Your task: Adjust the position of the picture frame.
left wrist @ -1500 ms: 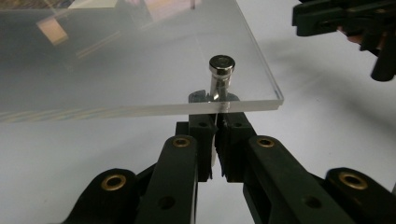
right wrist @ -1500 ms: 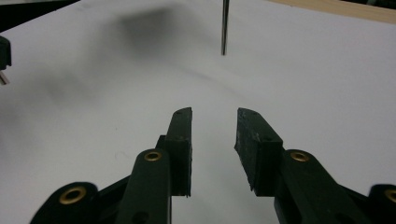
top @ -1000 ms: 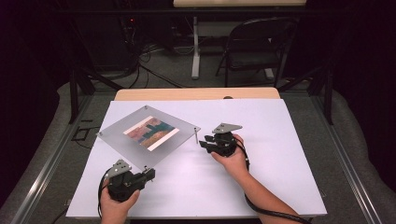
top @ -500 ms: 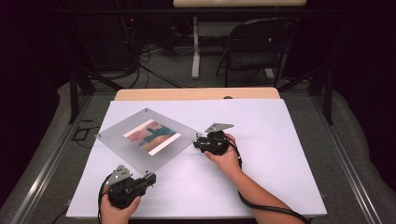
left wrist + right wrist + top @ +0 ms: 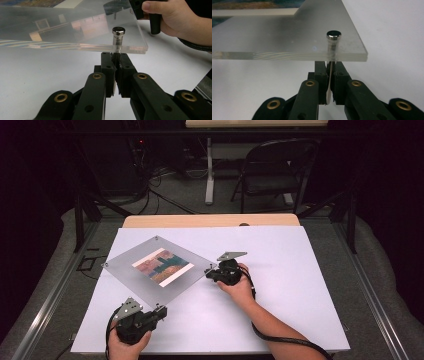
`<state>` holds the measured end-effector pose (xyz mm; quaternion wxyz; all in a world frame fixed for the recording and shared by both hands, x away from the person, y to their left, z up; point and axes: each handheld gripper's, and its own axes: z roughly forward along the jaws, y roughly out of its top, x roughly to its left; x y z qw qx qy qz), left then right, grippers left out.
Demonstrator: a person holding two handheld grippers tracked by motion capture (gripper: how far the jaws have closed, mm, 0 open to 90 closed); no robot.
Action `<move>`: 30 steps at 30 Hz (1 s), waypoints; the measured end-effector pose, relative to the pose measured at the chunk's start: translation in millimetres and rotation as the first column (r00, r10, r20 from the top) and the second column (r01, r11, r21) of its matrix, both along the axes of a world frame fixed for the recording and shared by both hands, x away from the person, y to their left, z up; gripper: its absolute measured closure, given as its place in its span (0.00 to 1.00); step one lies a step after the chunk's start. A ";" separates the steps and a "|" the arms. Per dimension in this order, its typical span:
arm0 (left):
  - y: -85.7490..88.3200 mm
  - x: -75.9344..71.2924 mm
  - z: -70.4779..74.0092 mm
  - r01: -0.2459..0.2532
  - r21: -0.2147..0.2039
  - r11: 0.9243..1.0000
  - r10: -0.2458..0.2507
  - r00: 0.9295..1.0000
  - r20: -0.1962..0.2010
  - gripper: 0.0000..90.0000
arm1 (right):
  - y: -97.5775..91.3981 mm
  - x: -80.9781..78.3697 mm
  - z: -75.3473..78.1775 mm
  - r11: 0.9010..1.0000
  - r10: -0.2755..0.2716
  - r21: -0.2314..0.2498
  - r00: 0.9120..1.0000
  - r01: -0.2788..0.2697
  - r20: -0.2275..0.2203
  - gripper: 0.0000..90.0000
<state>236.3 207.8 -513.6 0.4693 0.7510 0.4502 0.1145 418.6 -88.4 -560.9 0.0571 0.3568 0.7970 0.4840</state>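
A white worktop has a clear plastic frame on its left half. Inside the frame is a colourful picture. The frame is turned like a diamond, with a small metal post at each corner.

The left tool is at the near-left part of the worktop, held by the person's left hand. It reaches up to the near corner of the frame. In the left gripper view, its two black jaws are pressed together on something thin under the frame's corner, right below a shiny metal post. The frame's edge sits above the jaws.

The right tool is near the middle of the worktop, held by the person's right hand. It meets the right corner of the frame. In the right gripper view, its jaws are pressed together on a thin silver piece under another metal post. A black cable trails from this tool to the near edge.

Behind the worktop is a dark folding chair on the floor.
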 end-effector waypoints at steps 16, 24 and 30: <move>-10.2 5.3 3.0 0.008 0.039 0.999 -0.009 1.000 0.006 0.95 | -9.4 -1.1 3.6 0.999 -0.026 -0.023 1.000 0.026 0.005 0.95; -13.0 18.0 6.1 0.022 0.039 0.999 -0.023 1.000 0.021 0.95 | -30.3 -13.2 8.6 0.998 -0.061 -0.010 0.998 0.061 -0.002 0.95; -20.5 45.8 5.6 0.040 0.034 0.999 -0.040 0.999 0.016 0.95 | -64.9 -37.8 16.6 0.992 -0.125 -0.006 0.992 0.125 -0.004 0.95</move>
